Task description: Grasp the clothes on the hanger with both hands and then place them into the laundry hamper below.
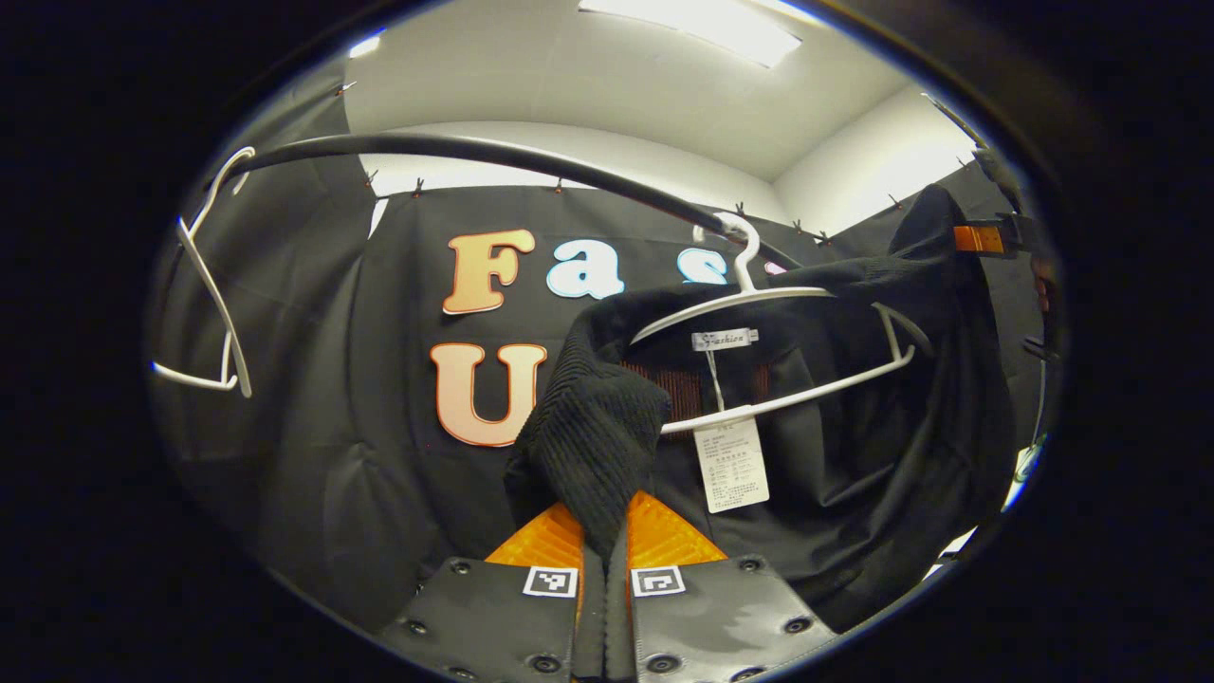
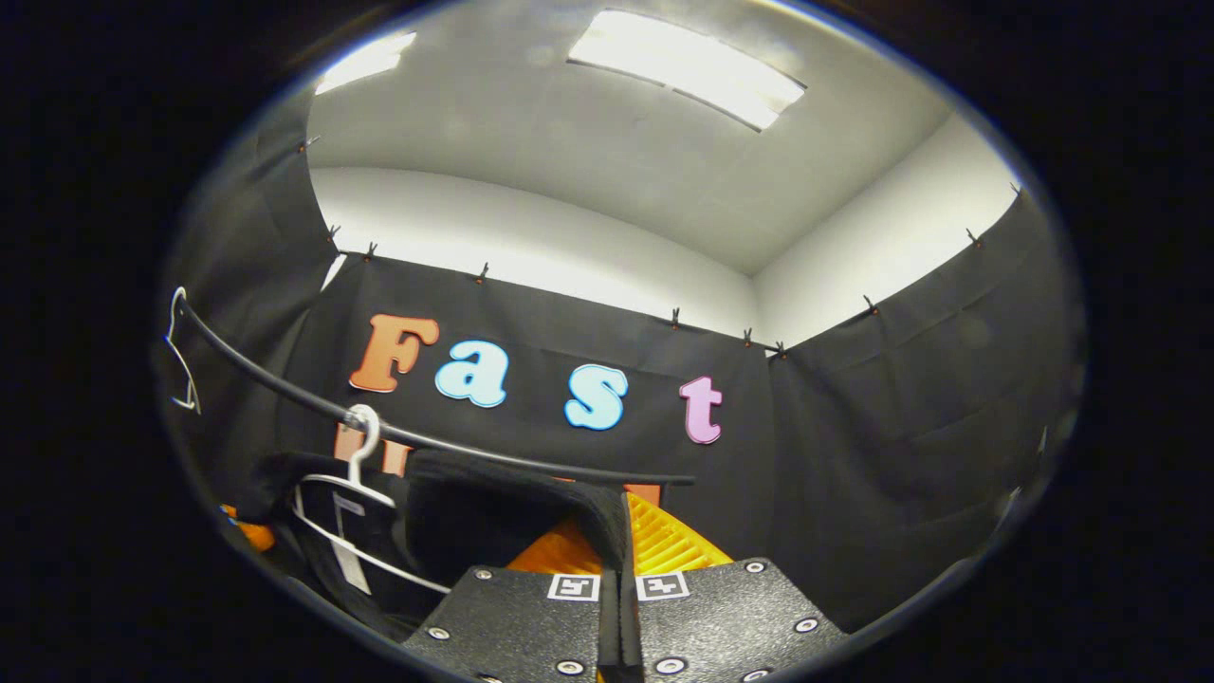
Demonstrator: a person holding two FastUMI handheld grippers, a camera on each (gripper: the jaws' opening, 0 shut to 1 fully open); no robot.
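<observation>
Left gripper view, from the left: spare white hanger (image 1: 213,285) dangling at the far end of a dark curved rail (image 1: 474,152), tilted, nothing on it. Behind, black cloth wall (image 1: 313,379) clipped along its top edge, pale room wall above it, white ceiling with a lit panel (image 1: 692,24). At centre bottom, left gripper (image 1: 605,531) with fingers (image 1: 545,541) nearly together, pinching a ribbed black fold of the garment (image 1: 593,436) between them. Right of that, second white hanger (image 1: 778,351) hooked on the rail, garment partly pulled off it, collar label and a paper tag (image 1: 730,465) hanging inside. Far right, garment's other shoulder drawn upward to the other gripper (image 1: 986,237), seen small at the edge beside part of a hand; how its fingers stand there, cannot tell.

Right gripper view, from the left: spare hanger (image 2: 180,360) small at the rail's far end, rail (image 2: 427,441) sweeping rightward, hooked hanger (image 2: 351,493) low down with garment (image 2: 493,512) draped over it. At centre bottom, right gripper (image 2: 618,569) closed down on a thin black edge of the garment, fingers (image 2: 664,545) pressing it from both sides. Further right, cloth wall (image 2: 901,427) turning a corner, pale wall and ceiling light (image 2: 683,66) above.

No surface and no hamper to report.
</observation>
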